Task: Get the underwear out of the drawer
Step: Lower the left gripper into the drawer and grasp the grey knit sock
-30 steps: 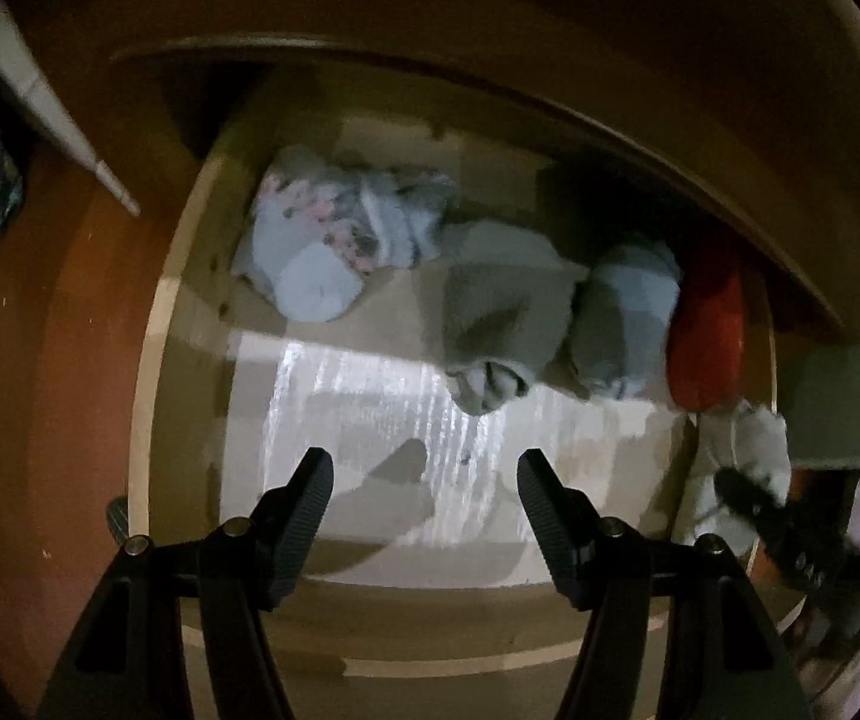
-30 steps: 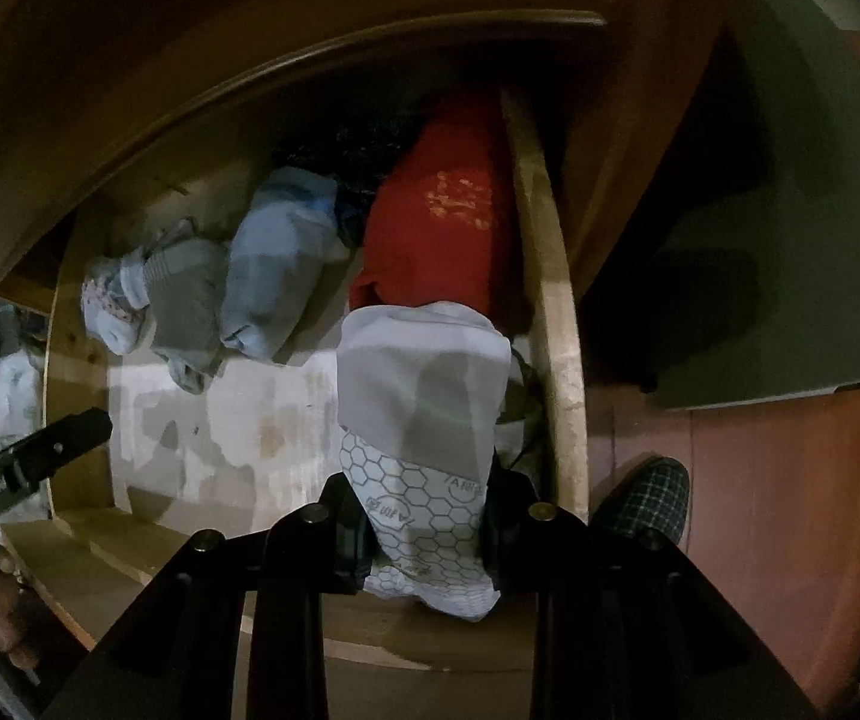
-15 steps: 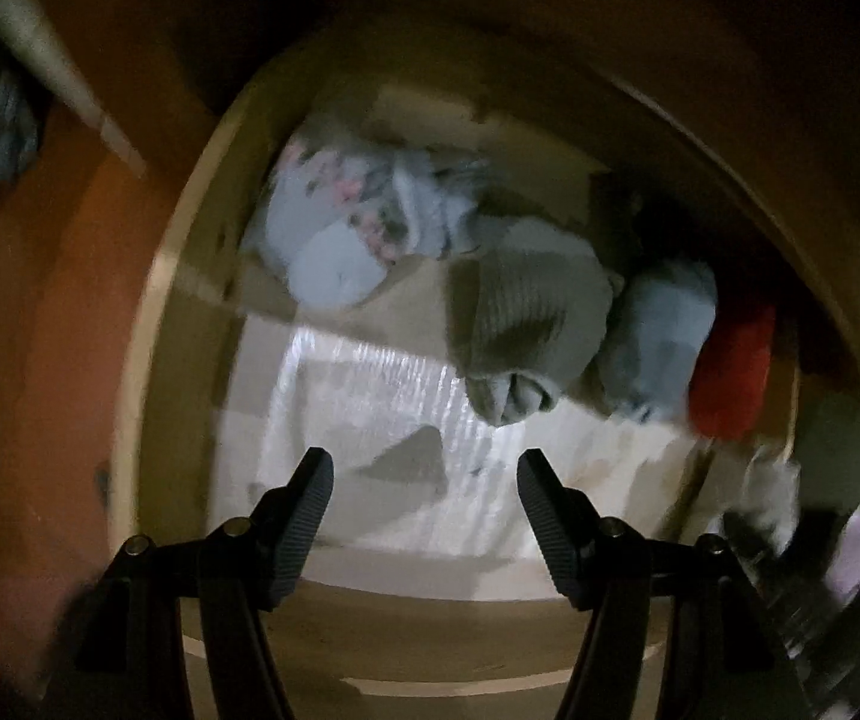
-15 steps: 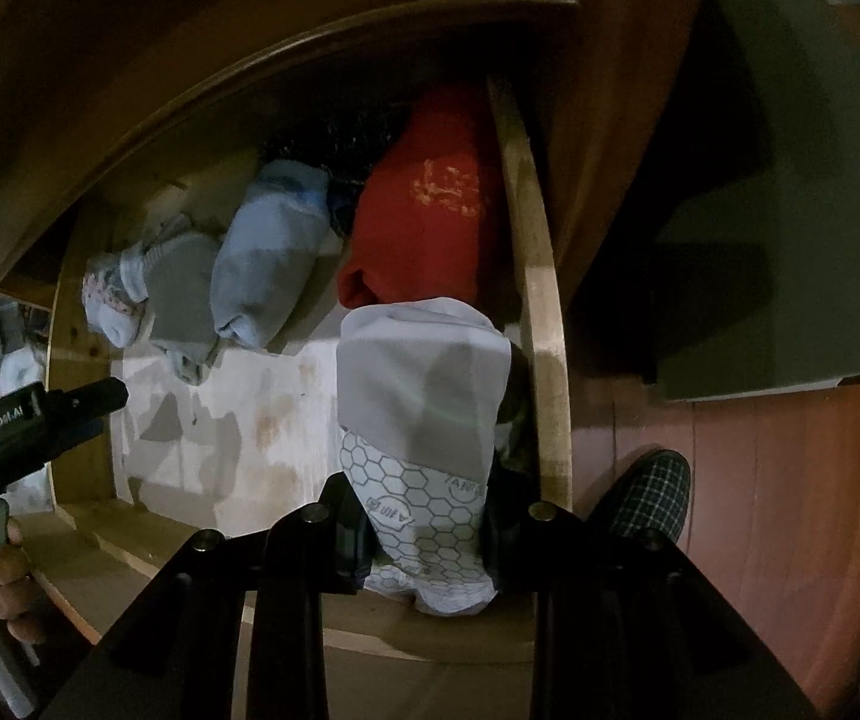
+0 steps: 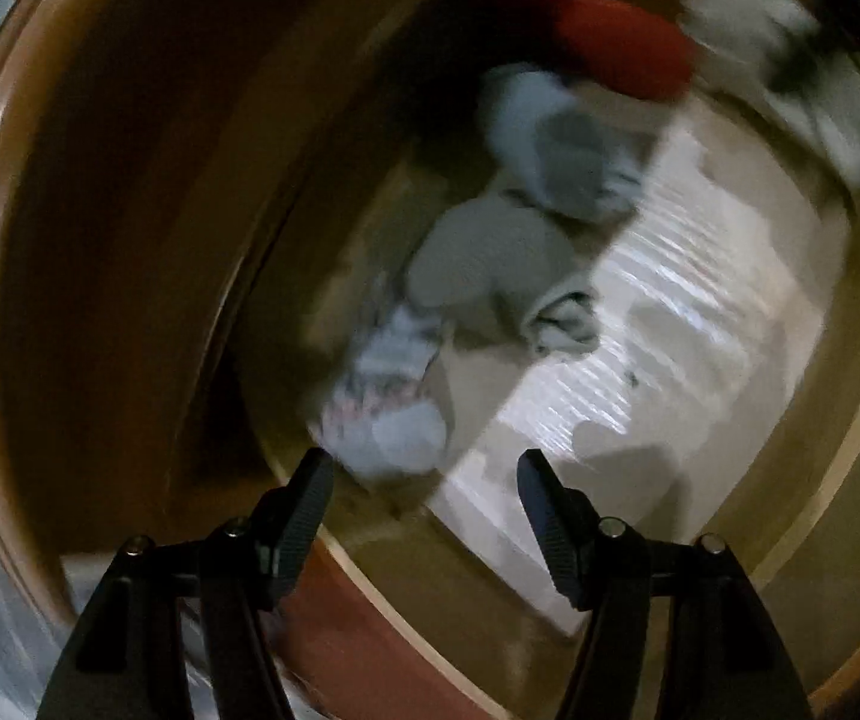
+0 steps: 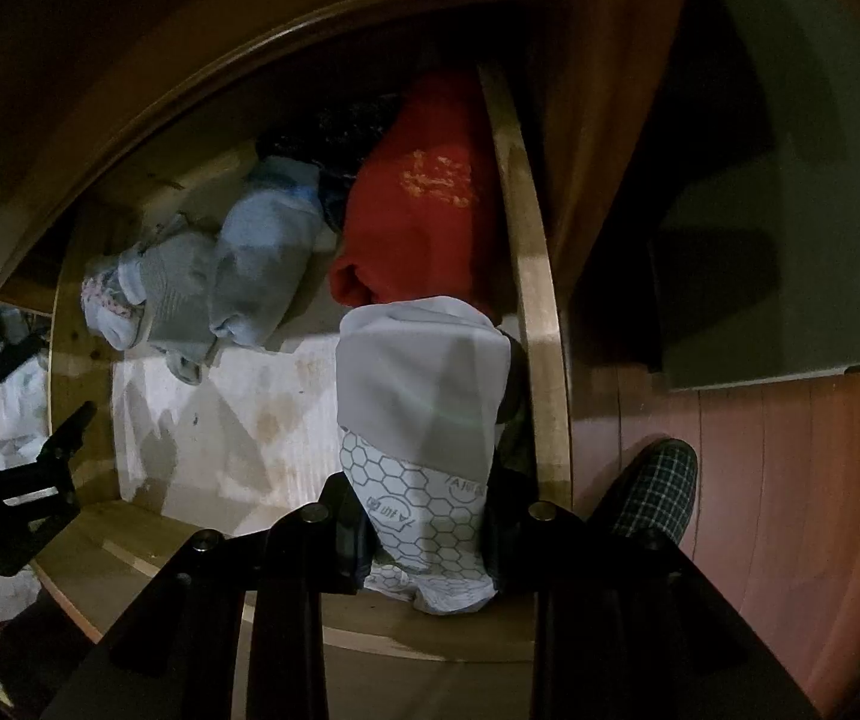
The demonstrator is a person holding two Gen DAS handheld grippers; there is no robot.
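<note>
Grey-white underwear (image 6: 424, 414), unmoved, clamped in right gripper (image 6: 424, 534) at drawer (image 6: 541, 324) front corner, not yet lifted out. Left gripper (image 5: 421, 492), wide and empty, has swung and rolled; rolled bundles now just ahead.

The white underwear (image 6: 424, 468) bears a hexagon print with small round logos near its lower end; their letters are too small to read. The red garment (image 6: 424, 204) above it carries a blurred, unreadable orange print.
</note>
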